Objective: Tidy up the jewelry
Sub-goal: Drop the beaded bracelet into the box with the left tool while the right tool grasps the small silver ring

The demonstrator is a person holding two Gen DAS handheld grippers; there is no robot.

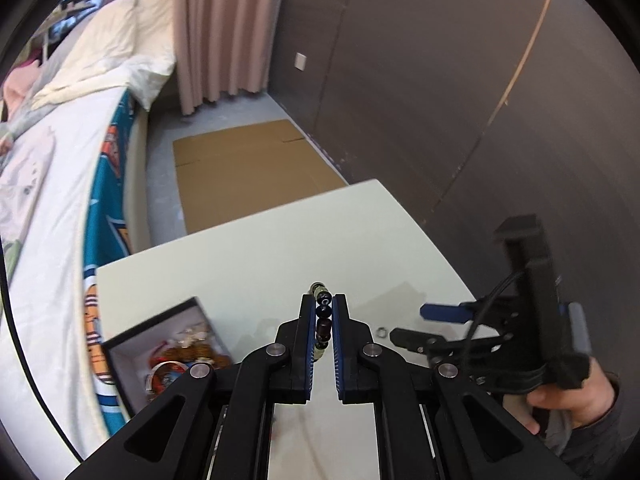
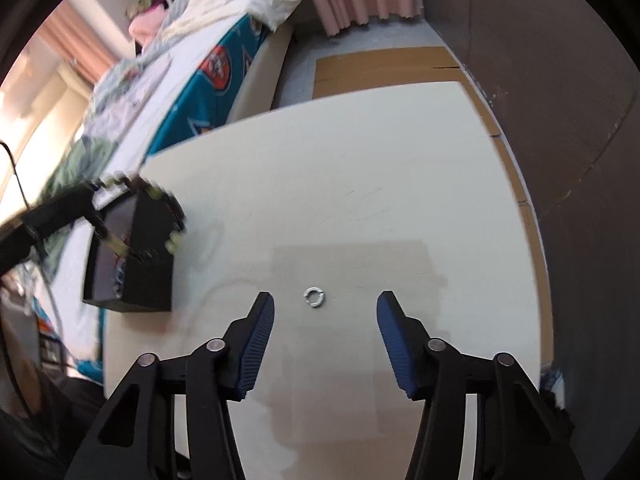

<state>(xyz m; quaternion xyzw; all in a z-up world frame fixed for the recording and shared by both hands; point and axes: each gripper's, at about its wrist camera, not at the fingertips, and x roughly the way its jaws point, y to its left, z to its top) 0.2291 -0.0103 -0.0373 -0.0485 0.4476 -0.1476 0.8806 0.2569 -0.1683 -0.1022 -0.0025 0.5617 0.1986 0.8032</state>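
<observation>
The bench (image 2: 360, 168) is a big white top, smooth and mostly bare, with a few faint scuff marks. A small silver ring (image 2: 315, 297) lies flat on it. The right tongs (image 2: 325, 306) hang just over the ring with their blue pads spread apart, one on each side. The pads do not touch the ring.

The left tongs (image 1: 323, 310) are squeezed shut on a bead bracelet (image 1: 323, 322). Its dark and pale beads sit in a row between the blue pads, and one pale bead pokes out past the tips. In the right view the rest of the bracelet hangs down in a blurry loop.

A black box (image 1: 160, 354) sits at the left corner of the bench. It is white inside and holds more jewelry, with orange and silver pieces in it.

Next to the bench is a bed (image 1: 52, 208) with white sheets and a teal cover with cartoon pictures. Flat brown cardboard (image 1: 248, 172) lies on the grey floor past the bench. A pink curtain (image 1: 224, 32) hangs to the floor. The wall (image 1: 460, 80) on the right is dark brown. A person's hand (image 1: 568, 398) holds the handle of the right tongs.
</observation>
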